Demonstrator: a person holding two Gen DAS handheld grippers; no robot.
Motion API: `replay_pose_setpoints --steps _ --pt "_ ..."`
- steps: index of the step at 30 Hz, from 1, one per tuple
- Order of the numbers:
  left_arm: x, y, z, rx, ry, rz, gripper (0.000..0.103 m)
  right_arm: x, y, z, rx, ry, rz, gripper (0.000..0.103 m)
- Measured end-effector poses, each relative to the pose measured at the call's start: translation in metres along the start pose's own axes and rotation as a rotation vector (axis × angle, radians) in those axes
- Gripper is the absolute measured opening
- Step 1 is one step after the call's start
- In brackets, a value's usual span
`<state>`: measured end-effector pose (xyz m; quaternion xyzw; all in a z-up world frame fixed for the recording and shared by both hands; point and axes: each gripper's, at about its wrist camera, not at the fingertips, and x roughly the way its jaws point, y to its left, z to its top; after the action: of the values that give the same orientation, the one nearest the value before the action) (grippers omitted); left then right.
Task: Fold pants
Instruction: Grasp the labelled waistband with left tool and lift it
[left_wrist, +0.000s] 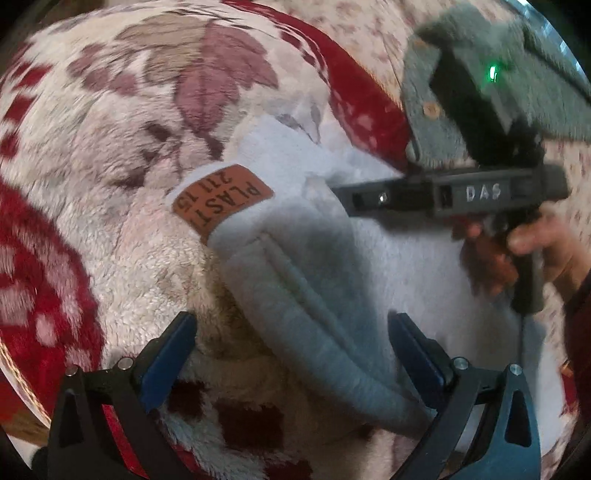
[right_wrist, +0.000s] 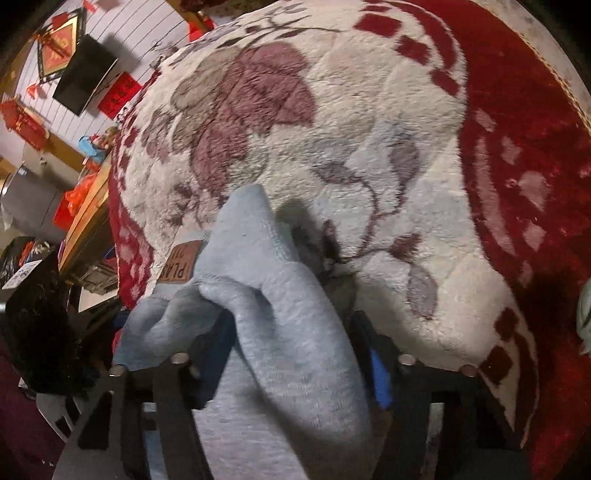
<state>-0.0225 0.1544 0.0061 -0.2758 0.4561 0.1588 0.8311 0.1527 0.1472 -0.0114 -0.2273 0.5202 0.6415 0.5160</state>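
Observation:
Light grey fleece pants (left_wrist: 295, 258) with a brown leather patch (left_wrist: 221, 197) lie on a red and cream floral blanket (left_wrist: 122, 122). My left gripper (left_wrist: 291, 350) is open, its blue pads either side of a fold of the pants without closing on it. The right gripper shows in the left wrist view (left_wrist: 443, 195) as a black body reaching into the cloth. In the right wrist view the pants (right_wrist: 280, 295) bunch between my right gripper's (right_wrist: 295, 350) fingers, which look closed on the cloth. The patch (right_wrist: 183, 264) shows at left.
The blanket (right_wrist: 369, 129) covers the whole work surface, with a dark red border (right_wrist: 517, 166) at the right. A grey-green cloth (left_wrist: 428, 110) lies at the far right. Beyond the blanket's left edge are a wall with red decorations (right_wrist: 55, 59) and cluttered furniture.

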Motion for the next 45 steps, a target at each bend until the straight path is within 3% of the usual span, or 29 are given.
replay_pose_setpoints --steps 3,5,6,7,8,10,17,24,29,38,45 --pt "0.001 0.003 0.004 -0.047 -0.008 -0.023 0.103 0.000 0.008 0.000 -0.014 -0.003 -0.020 0.053" --pt "0.001 0.002 0.005 -0.026 -0.022 -0.019 0.093 -0.001 0.013 -0.001 -0.012 -0.009 -0.035 0.049" --pt "-0.003 0.002 0.006 -0.030 -0.040 -0.023 0.071 -0.001 0.015 -0.001 -0.008 -0.011 -0.043 0.047" --pt "-0.006 0.002 0.007 -0.032 -0.057 -0.075 0.042 -0.002 0.017 -0.001 -0.008 -0.011 -0.051 0.044" --pt "-0.007 0.003 0.009 -0.040 -0.048 -0.133 0.037 -0.004 0.021 -0.001 -0.012 -0.014 -0.066 0.041" --pt "-0.008 -0.002 0.009 -0.022 -0.048 -0.149 0.031 -0.009 0.028 -0.002 -0.023 -0.025 -0.101 0.036" --pt "-0.040 -0.014 0.010 0.032 -0.132 -0.186 0.028 -0.049 0.048 -0.006 -0.038 -0.104 -0.140 0.032" --pt "-0.087 -0.064 0.015 0.191 -0.273 -0.171 0.028 -0.117 0.076 -0.020 -0.050 -0.212 -0.184 0.032" --pt "-0.116 -0.113 0.004 0.333 -0.354 -0.177 0.027 -0.173 0.090 -0.053 -0.043 -0.277 -0.241 0.032" --pt "-0.137 -0.179 -0.029 0.483 -0.380 -0.229 0.027 -0.240 0.100 -0.132 0.006 -0.362 -0.346 0.032" --pt "-0.138 -0.180 -0.028 0.476 -0.388 -0.184 0.027 -0.234 0.109 -0.120 -0.026 -0.396 -0.392 0.032"
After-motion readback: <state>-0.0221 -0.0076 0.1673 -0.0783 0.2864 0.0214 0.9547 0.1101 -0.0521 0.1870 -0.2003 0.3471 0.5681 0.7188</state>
